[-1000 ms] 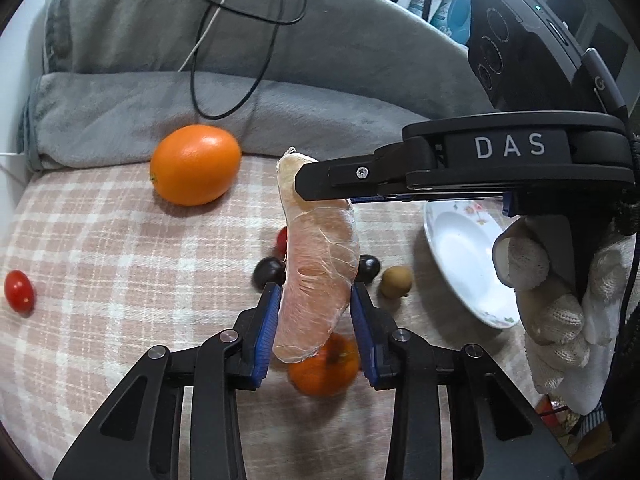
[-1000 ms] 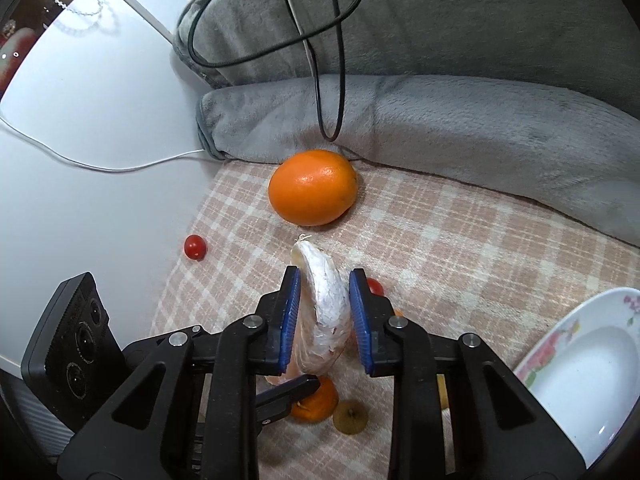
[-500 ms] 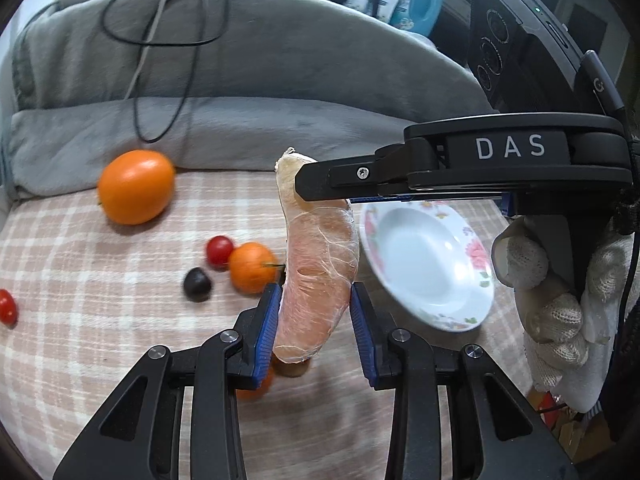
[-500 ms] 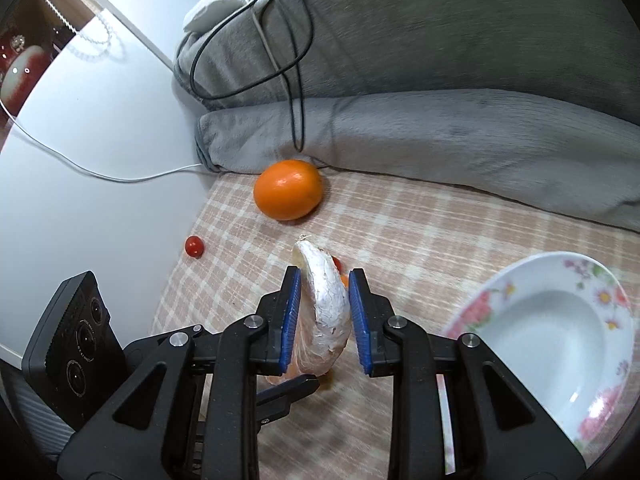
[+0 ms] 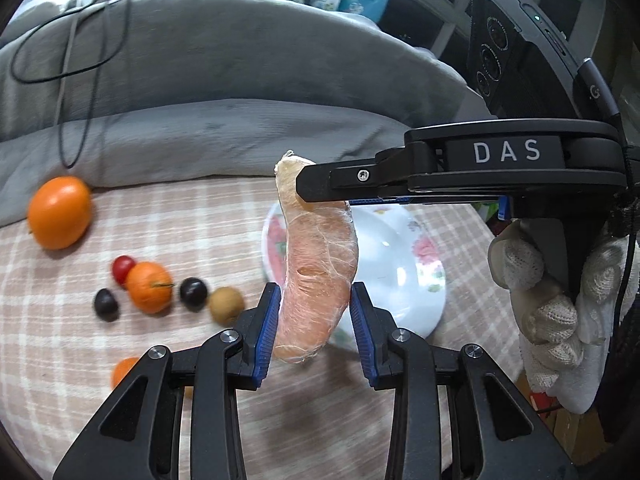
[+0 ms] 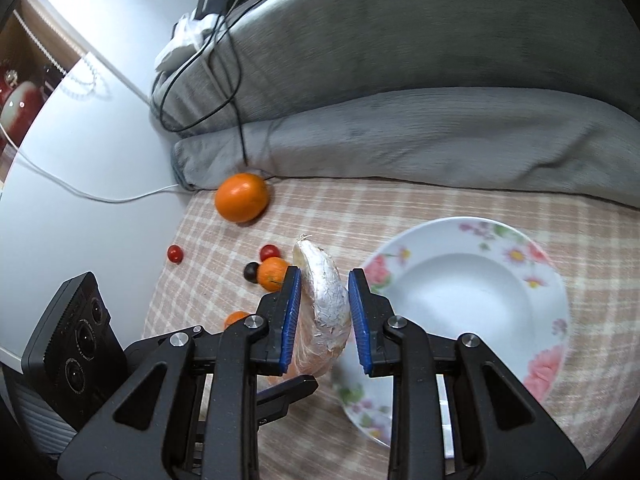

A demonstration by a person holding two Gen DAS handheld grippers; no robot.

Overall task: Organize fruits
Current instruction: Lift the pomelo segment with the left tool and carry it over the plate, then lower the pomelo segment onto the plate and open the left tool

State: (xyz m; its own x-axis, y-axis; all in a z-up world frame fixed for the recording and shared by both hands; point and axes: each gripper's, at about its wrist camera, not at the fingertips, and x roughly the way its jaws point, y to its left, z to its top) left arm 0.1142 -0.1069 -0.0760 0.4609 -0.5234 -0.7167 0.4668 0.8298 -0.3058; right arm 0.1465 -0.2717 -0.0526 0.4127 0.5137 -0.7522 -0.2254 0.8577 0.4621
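Observation:
A peeled pink citrus segment (image 5: 316,272) hangs upright above the checked cloth, held by both grippers. My left gripper (image 5: 314,314) is shut on its lower half, blue pads against both sides. My right gripper (image 6: 325,314) is shut on its upper part (image 6: 326,296) and shows in the left wrist view as a black finger (image 5: 340,184) crossing the segment's tip. A white floral plate (image 5: 404,256) (image 6: 472,300) lies just behind and right of the segment. A gloved hand (image 5: 560,320) holds the right gripper.
Left of the plate on the cloth lie a large orange (image 5: 60,212) (image 6: 241,197), a small tangerine (image 5: 149,287), cherry tomatoes (image 6: 175,254), dark grapes (image 5: 193,289) and a brown fruit (image 5: 227,303). A grey blanket (image 6: 400,80) with cables bounds the back; a white wall (image 6: 80,160) stands left.
Both grippers have carried the segment to the right, away from the loose fruit. The plate has come in under and behind the segment. The grips have not changed.

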